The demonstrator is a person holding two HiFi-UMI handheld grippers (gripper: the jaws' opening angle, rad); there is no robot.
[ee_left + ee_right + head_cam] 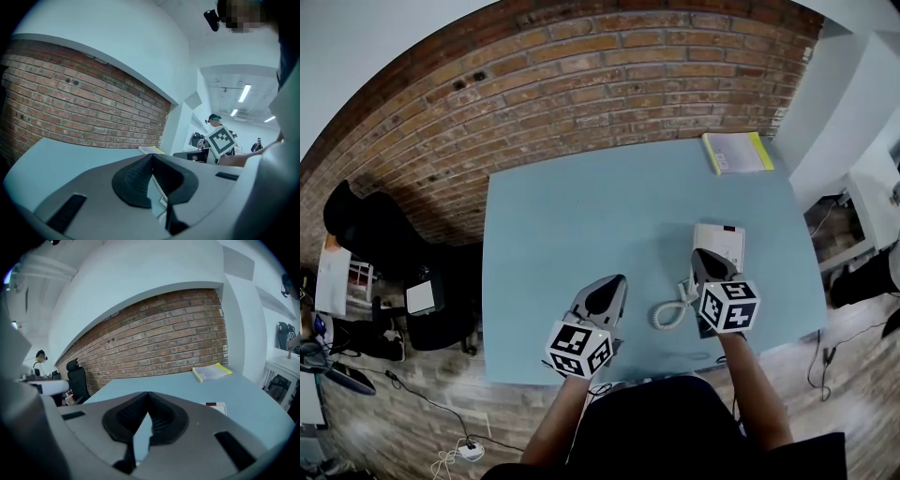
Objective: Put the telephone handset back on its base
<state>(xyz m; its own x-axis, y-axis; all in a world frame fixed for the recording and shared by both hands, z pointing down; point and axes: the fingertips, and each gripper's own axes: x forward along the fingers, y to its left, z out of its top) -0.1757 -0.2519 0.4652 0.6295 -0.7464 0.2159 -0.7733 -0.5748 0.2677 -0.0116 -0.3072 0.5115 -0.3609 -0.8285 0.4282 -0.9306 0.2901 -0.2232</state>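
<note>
Telephone base point(724, 240) near table point(544, 234) right edge, room leftward

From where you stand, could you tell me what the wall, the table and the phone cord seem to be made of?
Wall: rough red brick, mortar joints showing.
Table: smooth matte pale-blue top, probably laminate; no grain visible.
Cord: pale tight coils, likely plastic-sheathed.

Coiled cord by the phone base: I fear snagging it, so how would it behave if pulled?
The coiled cord lies in a loose curve on the table, so it would probably stretch and sag rather than hold shape. It looks light, but it runs toward the telephone base, so a hard pull might drag that small base.
</note>
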